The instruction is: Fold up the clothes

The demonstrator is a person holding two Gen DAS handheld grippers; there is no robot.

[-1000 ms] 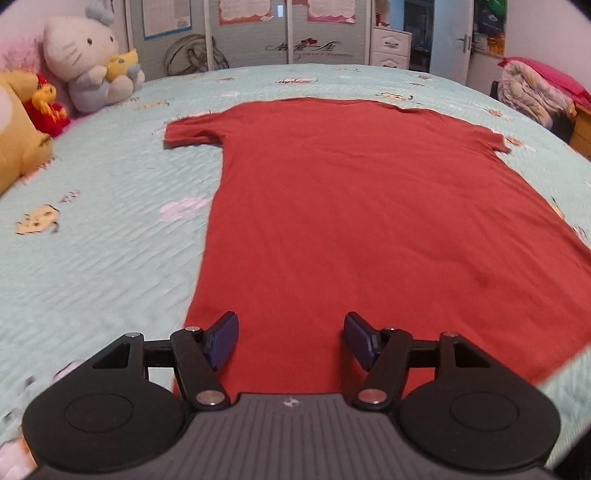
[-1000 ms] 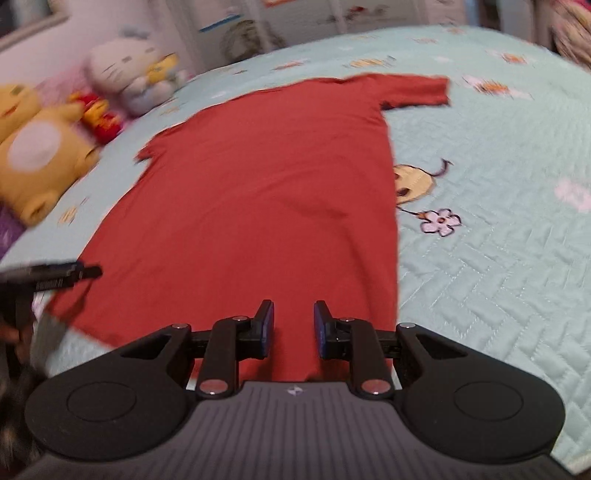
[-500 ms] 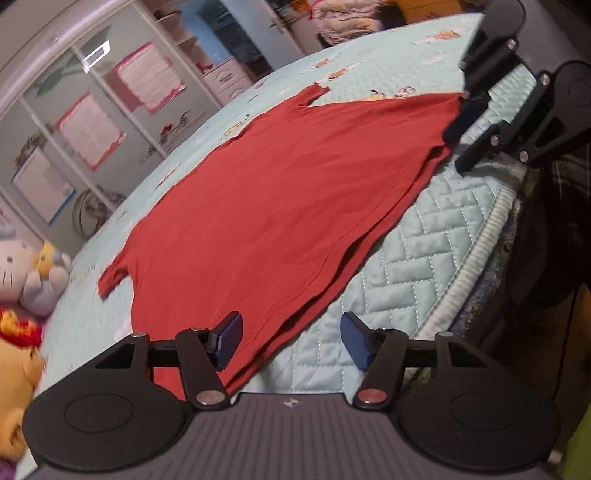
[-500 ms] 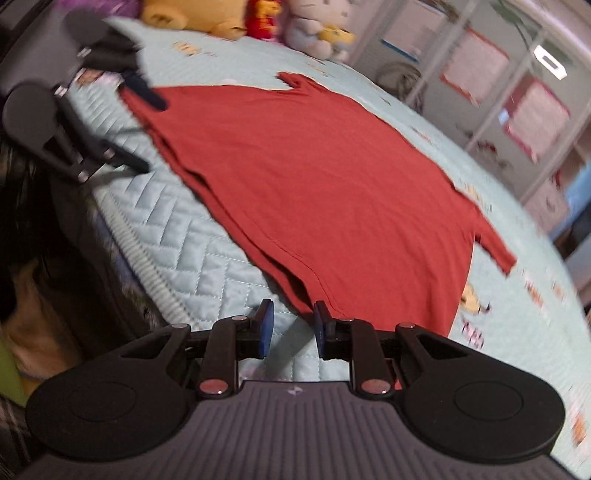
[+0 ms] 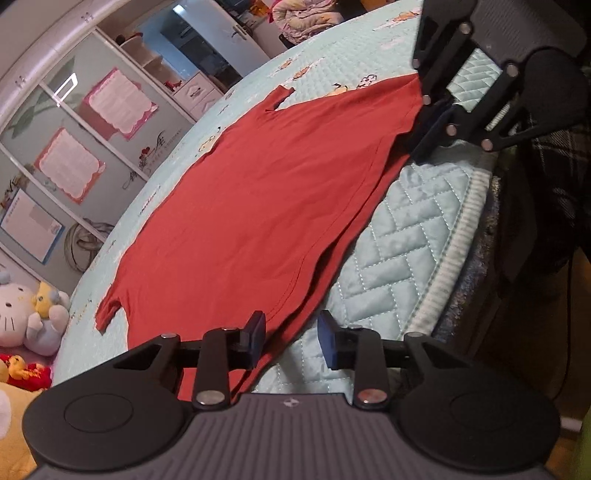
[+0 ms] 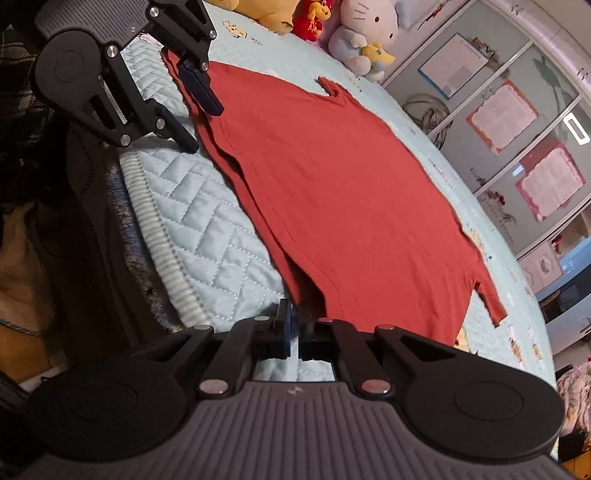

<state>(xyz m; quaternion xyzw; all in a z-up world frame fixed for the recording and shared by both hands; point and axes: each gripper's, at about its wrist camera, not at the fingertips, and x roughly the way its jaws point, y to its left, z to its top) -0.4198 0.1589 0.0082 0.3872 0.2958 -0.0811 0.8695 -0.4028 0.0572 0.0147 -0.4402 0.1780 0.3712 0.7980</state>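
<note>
The surface was a bed covered with a pale green quilted bedspread (image 5: 399, 236), stitched in a herringbone pattern and printed with small cartoon figures. Its ribbed edge ran along the side nearest the grippers. At the far side of the bed sat plush toys: a white cat toy (image 6: 364, 31), a small red toy (image 6: 314, 18) and a yellow one (image 6: 266, 11). Behind them the wall had sliding wardrobe doors (image 5: 74, 155) with pink-framed papers on the glass. A white cabinet (image 5: 195, 92) stood further along.

A red T-shirt (image 5: 251, 206) lay flat on the bedspread, spread out with both short sleeves to the sides. Its bottom hem lay close to the ribbed edge of the bed.

The left gripper (image 5: 291, 338) was at one corner of the hem. Its blue pads were apart, one pad over the red cloth and the other over the bare bedspread, so the hem edge passed between them and nothing was clamped.

The right gripper (image 6: 294, 326) was at the other corner of the hem. Its fingers were drawn almost together with only a thin gap. The corner of the T-shirt reached the fingertips, but I could not tell if the cloth was really pinched.
</note>
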